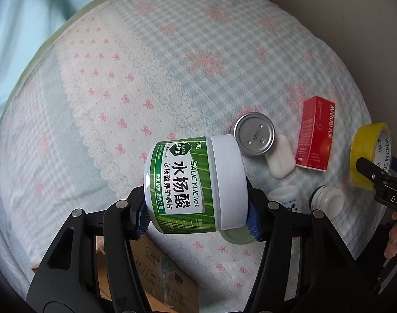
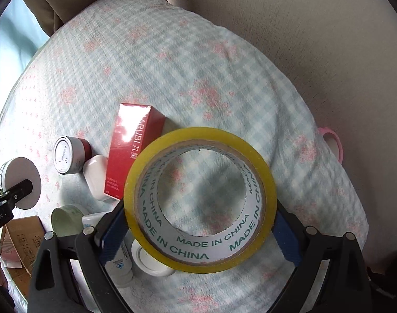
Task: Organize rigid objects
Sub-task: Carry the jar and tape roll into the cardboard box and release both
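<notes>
My left gripper (image 1: 198,208) is shut on a green-labelled jar with a white lid (image 1: 193,185), held on its side above the bed. My right gripper (image 2: 198,229) is shut on a yellow tape roll (image 2: 201,198), also held above the bed; the roll shows in the left wrist view (image 1: 369,154). The jar's lid shows in the right wrist view (image 2: 22,182). On the bedcover lie a red box (image 2: 130,151), a silver-topped tin (image 2: 68,157) and a white soap-like case (image 2: 96,177).
A pale green cup (image 2: 65,221), a white bottle (image 2: 120,268) and a white lidded pot (image 2: 151,263) lie near the bed's front edge. A cardboard box (image 2: 21,240) sits below at the left. A pink ring (image 2: 334,140) hangs off the right side by the wall.
</notes>
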Demonstrator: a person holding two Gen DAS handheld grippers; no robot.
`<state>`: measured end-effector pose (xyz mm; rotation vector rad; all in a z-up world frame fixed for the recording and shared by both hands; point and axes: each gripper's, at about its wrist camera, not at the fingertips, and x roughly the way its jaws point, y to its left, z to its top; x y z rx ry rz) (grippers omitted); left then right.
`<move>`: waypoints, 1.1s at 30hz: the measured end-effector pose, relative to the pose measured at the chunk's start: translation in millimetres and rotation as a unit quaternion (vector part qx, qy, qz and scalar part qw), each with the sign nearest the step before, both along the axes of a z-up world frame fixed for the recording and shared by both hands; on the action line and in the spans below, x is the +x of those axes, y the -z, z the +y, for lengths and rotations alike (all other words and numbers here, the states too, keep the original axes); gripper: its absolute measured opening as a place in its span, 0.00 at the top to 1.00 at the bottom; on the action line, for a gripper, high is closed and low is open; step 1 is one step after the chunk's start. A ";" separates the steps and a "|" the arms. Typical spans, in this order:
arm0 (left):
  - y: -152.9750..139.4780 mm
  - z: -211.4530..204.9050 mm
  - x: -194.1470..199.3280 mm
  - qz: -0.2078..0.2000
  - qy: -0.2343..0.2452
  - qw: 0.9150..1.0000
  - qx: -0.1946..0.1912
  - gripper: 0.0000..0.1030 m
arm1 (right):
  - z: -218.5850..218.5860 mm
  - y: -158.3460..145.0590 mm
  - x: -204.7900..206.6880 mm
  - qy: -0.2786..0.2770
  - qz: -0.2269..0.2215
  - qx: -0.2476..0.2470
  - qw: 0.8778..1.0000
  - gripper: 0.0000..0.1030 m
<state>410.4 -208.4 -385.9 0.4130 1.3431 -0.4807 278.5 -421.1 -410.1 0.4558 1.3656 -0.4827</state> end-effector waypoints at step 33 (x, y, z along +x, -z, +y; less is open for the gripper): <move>-158.0 355.1 -105.4 -0.061 -0.163 0.982 -0.075 0.47 | 334.6 -233.9 0.1 -0.246 -0.125 0.033 0.961 0.07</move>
